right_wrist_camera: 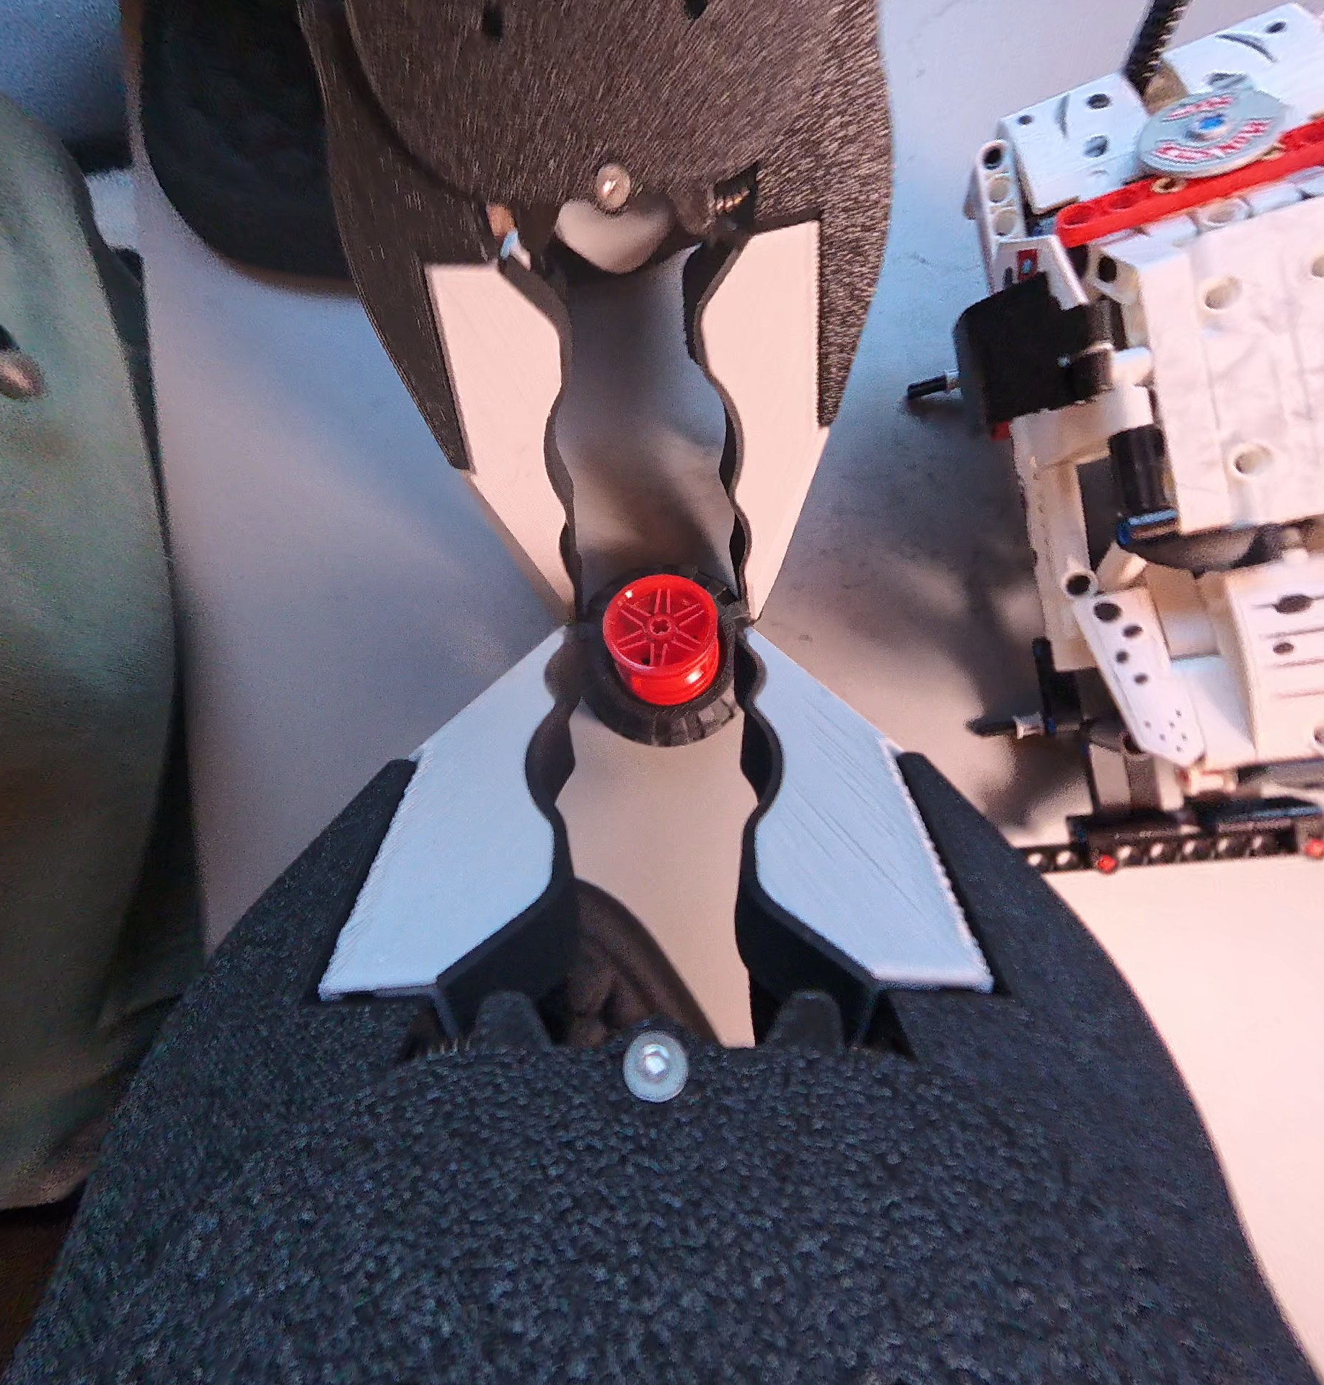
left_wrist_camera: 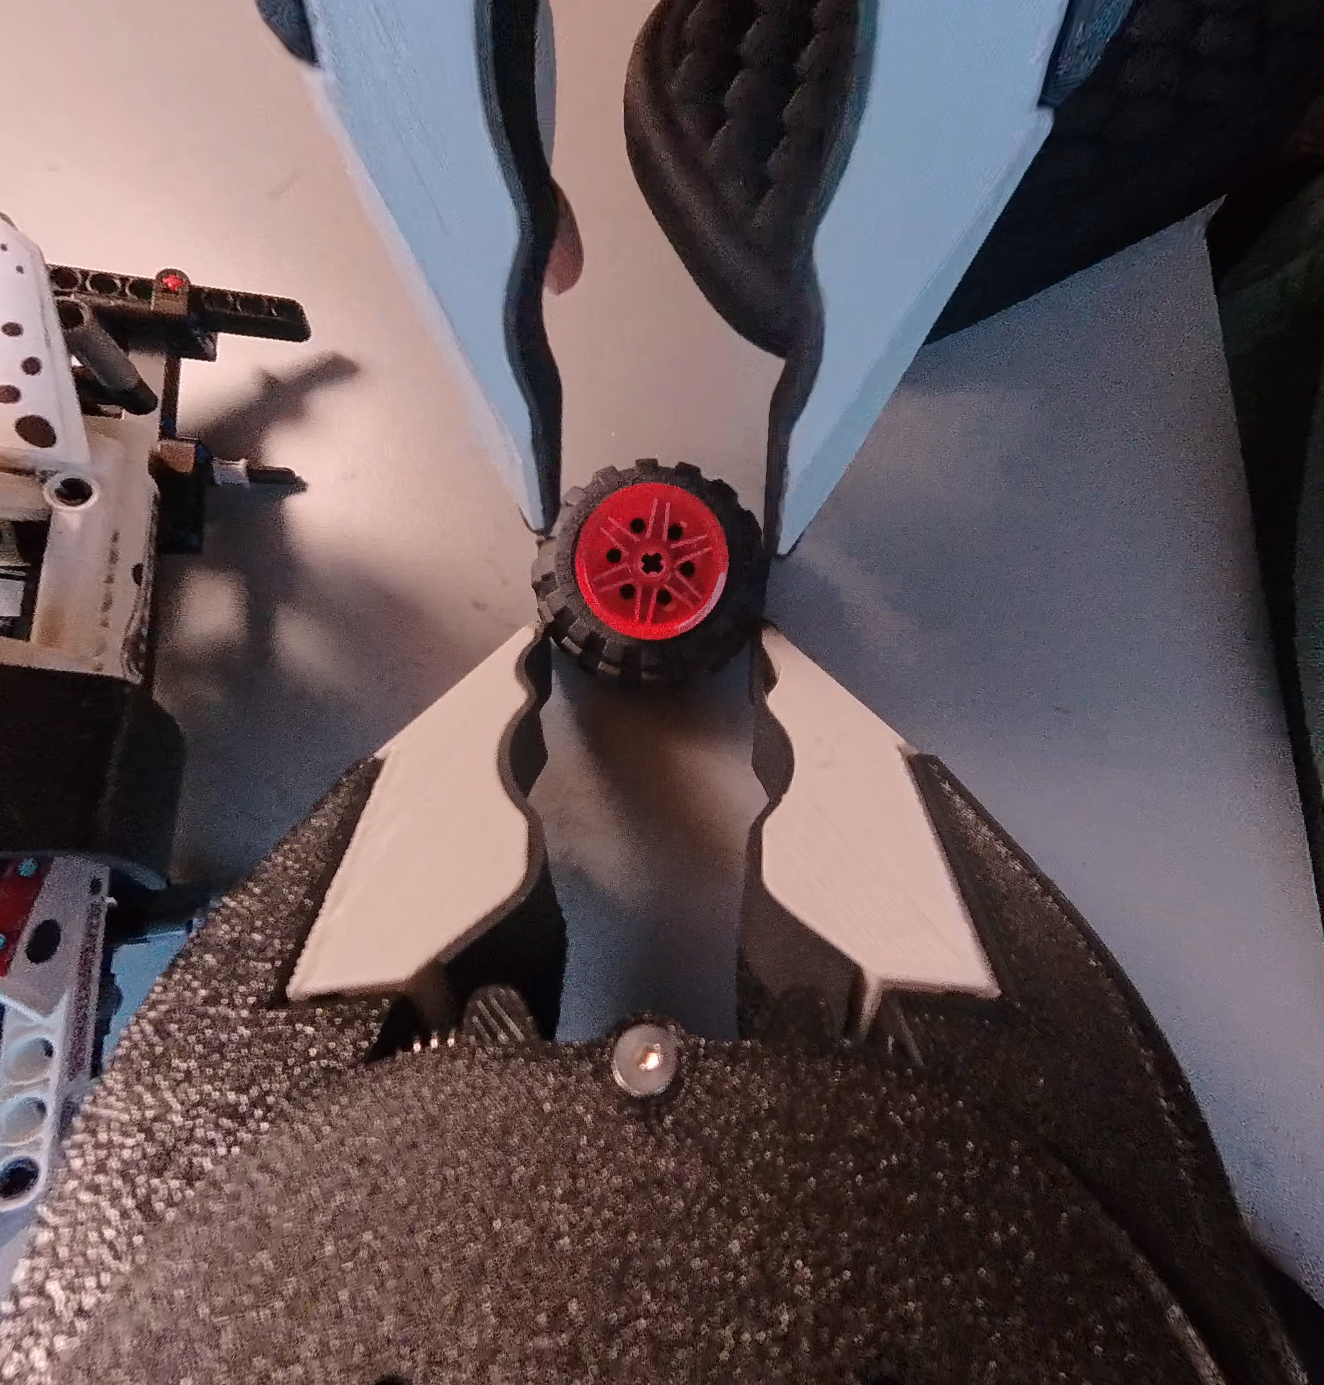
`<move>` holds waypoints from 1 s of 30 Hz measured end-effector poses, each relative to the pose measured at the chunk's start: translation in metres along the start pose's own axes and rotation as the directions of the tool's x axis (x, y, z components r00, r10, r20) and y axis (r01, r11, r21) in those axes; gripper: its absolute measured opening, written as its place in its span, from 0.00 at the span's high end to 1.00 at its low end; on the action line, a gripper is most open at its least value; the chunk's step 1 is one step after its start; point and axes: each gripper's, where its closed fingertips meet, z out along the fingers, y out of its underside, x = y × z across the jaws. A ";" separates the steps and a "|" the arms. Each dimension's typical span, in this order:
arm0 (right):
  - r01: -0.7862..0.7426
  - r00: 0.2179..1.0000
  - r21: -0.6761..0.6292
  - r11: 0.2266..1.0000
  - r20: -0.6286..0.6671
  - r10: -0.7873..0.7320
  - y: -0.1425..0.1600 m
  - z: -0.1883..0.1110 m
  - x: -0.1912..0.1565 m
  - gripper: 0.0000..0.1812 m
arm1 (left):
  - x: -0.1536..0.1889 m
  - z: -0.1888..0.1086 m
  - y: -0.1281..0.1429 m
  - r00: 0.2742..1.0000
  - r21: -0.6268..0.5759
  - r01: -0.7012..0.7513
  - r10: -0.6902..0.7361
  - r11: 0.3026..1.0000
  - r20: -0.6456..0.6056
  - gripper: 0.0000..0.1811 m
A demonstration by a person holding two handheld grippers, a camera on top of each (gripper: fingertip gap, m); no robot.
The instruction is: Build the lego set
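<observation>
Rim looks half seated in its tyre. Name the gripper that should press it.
Right, probably: the red rim juts from the tyre toward the right gripper; the left gripper faces the flush side and can brace.

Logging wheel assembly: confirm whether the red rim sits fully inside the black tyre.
No: in the right wrist view the red rim sticks well out of the black tyre.

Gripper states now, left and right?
Left gripper: closed on the red-rimmed wheel.
Right gripper: closed on the same wheel, from the opposite side.
</observation>
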 end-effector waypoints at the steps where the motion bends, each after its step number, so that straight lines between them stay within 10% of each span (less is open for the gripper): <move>1: -0.044 0.999 0.002 0.999 0.011 0.044 -0.002 -0.005 -0.002 0.79 | 0.000 0.000 0.000 1.000 0.000 -0.005 0.005 1.000 0.008 0.72; 10: -0.326 0.942 -0.121 0.938 -0.128 0.311 0.004 0.000 -0.002 0.89 | -0.002 -0.002 0.002 0.997 -0.020 0.033 -0.032 0.999 0.073 0.73; 24: -0.720 0.687 -0.147 0.678 -0.011 0.727 0.008 0.003 0.005 0.95 | -0.002 -0.002 0.002 0.995 -0.011 0.052 -0.051 0.999 0.082 0.72; 30: -0.500 0.831 -0.289 0.817 0.104 0.546 0.010 0.008 0.002 0.95 | -0.001 -0.002 0.002 0.997 -0.004 0.031 -0.031 1.000 0.067 0.71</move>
